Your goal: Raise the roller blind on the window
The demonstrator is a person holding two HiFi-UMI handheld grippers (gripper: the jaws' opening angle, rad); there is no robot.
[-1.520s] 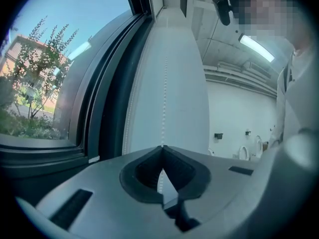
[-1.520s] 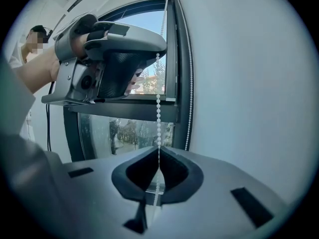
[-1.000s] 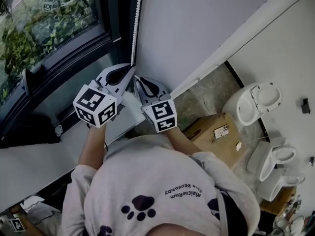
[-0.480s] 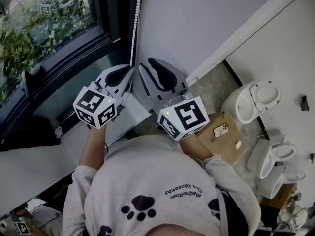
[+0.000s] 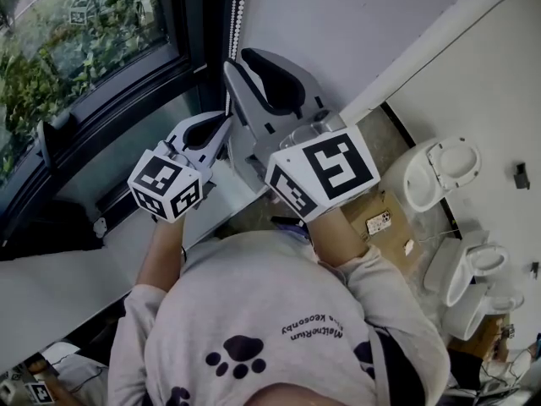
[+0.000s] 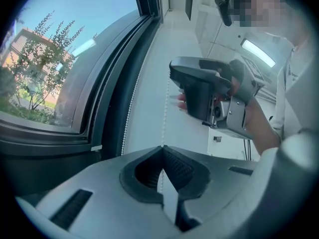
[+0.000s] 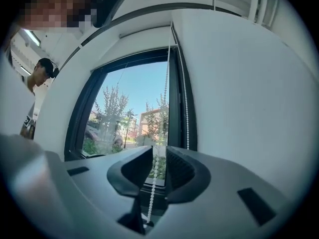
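A white bead chain (image 5: 239,7) hangs beside the dark window frame (image 5: 190,24). My left gripper (image 5: 224,121) is shut on one strand of it, and in the left gripper view the chain (image 6: 166,103) rises straight out of the closed jaws (image 6: 162,147). My right gripper (image 5: 239,59) is higher up the same chain, above the left one. In the right gripper view its jaws (image 7: 159,156) stand slightly apart, open. The chain (image 7: 155,178) hangs loose in the gap. The window pane (image 7: 129,113) shows uncovered there. I cannot make out the blind itself.
A white wall (image 5: 338,32) is right of the chain and a pale window sill (image 5: 76,269) lies below the window. Down on the floor to the right are white toilets (image 5: 444,172) and a cardboard box (image 5: 380,227). Another person (image 7: 37,83) stands far left.
My right gripper has risen along the chain from beside the left gripper to well above it. The left gripper has stayed put, still shut on the chain.
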